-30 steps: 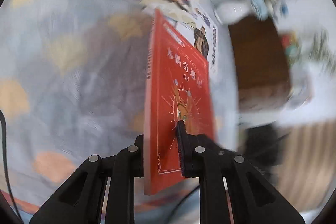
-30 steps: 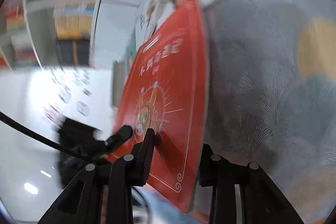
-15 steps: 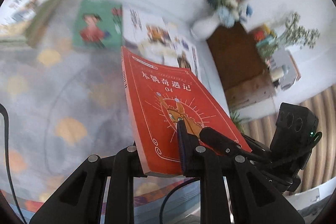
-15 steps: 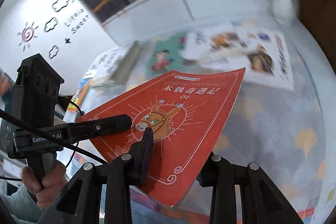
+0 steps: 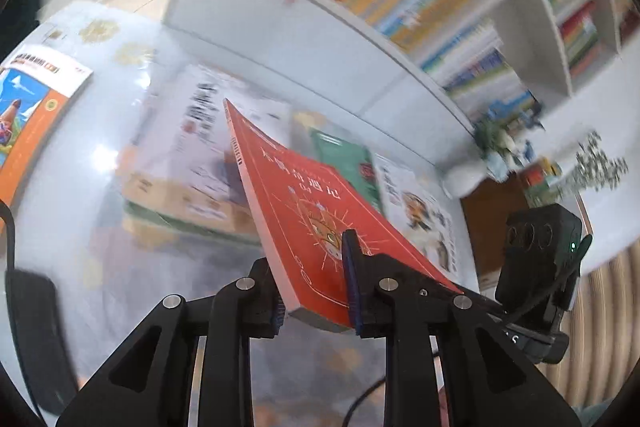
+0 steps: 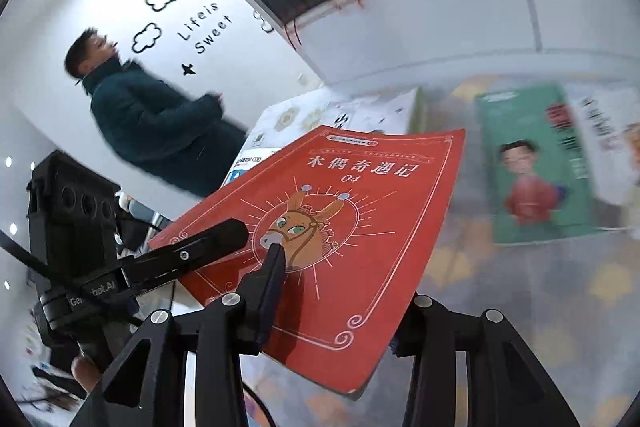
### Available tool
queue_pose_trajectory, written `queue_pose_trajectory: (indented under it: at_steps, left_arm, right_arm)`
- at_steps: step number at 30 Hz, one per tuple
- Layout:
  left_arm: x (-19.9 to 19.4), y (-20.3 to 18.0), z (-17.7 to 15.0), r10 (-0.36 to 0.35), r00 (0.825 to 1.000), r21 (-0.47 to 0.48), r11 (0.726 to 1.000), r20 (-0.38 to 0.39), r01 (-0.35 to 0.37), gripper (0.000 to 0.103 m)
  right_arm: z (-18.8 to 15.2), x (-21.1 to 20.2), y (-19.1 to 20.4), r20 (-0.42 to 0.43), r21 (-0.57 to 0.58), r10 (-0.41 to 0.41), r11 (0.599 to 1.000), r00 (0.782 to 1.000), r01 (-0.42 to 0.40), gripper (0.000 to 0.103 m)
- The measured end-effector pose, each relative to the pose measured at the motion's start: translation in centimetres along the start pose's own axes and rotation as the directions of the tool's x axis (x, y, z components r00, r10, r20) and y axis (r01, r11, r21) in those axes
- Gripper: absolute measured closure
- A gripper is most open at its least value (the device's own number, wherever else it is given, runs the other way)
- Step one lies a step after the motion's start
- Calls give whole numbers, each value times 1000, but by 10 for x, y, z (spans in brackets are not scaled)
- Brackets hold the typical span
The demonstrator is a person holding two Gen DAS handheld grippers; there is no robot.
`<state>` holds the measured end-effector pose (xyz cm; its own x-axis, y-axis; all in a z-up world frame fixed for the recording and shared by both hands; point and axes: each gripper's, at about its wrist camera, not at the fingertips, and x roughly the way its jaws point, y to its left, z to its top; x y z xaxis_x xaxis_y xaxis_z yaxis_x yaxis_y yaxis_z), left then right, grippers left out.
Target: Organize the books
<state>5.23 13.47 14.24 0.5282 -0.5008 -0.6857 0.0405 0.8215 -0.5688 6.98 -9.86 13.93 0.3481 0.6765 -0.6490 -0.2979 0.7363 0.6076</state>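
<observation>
Both claws share one red book [image 6: 344,227]: the left claw [image 5: 316,291] pinches its lower edge, the right claw [image 6: 336,311] grips the same end, and both sets of jaws have just been opening slightly with the book between them. It hangs tilted above the table [image 5: 80,195], near the stack of books [image 5: 188,183]. Ideally, level it over the stack and lower it squarely before letting go.

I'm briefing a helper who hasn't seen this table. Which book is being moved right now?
Below the white bookshelf, above the patterned tablecloth, it is the red book with a donkey's head, raised off the table. The green book nearby lies flat.
</observation>
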Motion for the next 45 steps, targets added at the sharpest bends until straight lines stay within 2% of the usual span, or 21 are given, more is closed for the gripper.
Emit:
queue_pose_trajectory:
  at_steps: [2,7,9,12,15,16,17,19,21,23,26,29,31,33,34,36,38,41,42,43,45]
  left_arm:
    - [8,17,10,6,1000,-3,1000,-10,-6,83]
    - [36,57,30,22,998,-30,999,-51,-24,80]
    - [42,72,36,45,997,-60,997,-56,-49,79]
    - [45,98,40,122,992,-97,987,-36,-125,78]
    - [47,119,44,140,990,-137,980,-30,-142,78]
    - [45,124,45,137,991,-155,978,-11,-137,76]
    - [45,128,47,169,986,-170,971,-4,-167,75]
    - [45,134,49,190,982,-192,964,12,-184,75]
    - [48,138,50,178,984,-206,963,7,-173,75]
    - [54,136,50,165,986,-198,967,-3,-163,75]
    - [63,127,48,142,990,-175,974,-23,-144,75]
    - [68,112,48,205,979,-106,973,-19,-206,74]
    - [68,106,47,235,972,-80,969,-20,-236,74]
    - [57,101,44,265,964,-72,962,24,-263,74]
    - [47,93,43,296,953,-52,955,66,-293,74]
    - [36,75,44,302,947,-3,953,109,-303,74]
    - [33,47,43,250,961,75,963,116,-259,74]
    - [53,-6,36,117,992,193,974,34,-122,73]
    - [62,-21,31,71,997,207,976,2,-70,73]
    - [75,-37,25,18,999,216,976,-41,-9,73]
    - [113,-75,11,-73,985,243,964,-153,109,73]
  right_arm:
    - [10,25,4,-17,9,-10,1000,1000,10,61]
    - [33,73,4,-40,15,-107,994,993,108,61]
    - [39,86,-6,-51,30,-138,990,989,140,61]
    - [48,107,-25,-89,82,-154,983,984,162,61]
    - [51,123,-35,-121,92,-178,977,976,190,61]
    - [52,123,-31,-107,70,-191,977,976,199,61]
    - [53,125,-27,-107,44,-206,976,973,211,61]
    - [55,133,-12,-93,-84,-294,954,951,287,61]
    - [53,138,-6,-87,-159,-332,935,939,316,60]
    - [53,140,-3,-93,-190,-327,933,941,305,60]
    - [52,147,4,-81,-247,-357,912,931,328,59]
    - [45,149,9,-83,-285,-342,908,936,307,57]
    - [38,150,10,-74,-310,-358,896,931,319,54]
    - [38,147,7,-86,-310,-348,900,933,307,51]
    - [38,144,7,-98,-306,-344,903,934,300,51]
    - [35,126,1,-99,-301,-347,904,932,305,51]
    - [30,101,-11,-61,-283,-375,895,925,344,51]
    - [22,55,-60,-42,-145,-436,893,899,426,51]
    - [19,33,-88,-40,-53,-465,885,884,463,51]
    - [16,15,-110,-36,15,-485,874,874,485,51]
    - [14,-14,-148,-22,130,-525,842,851,523,51]
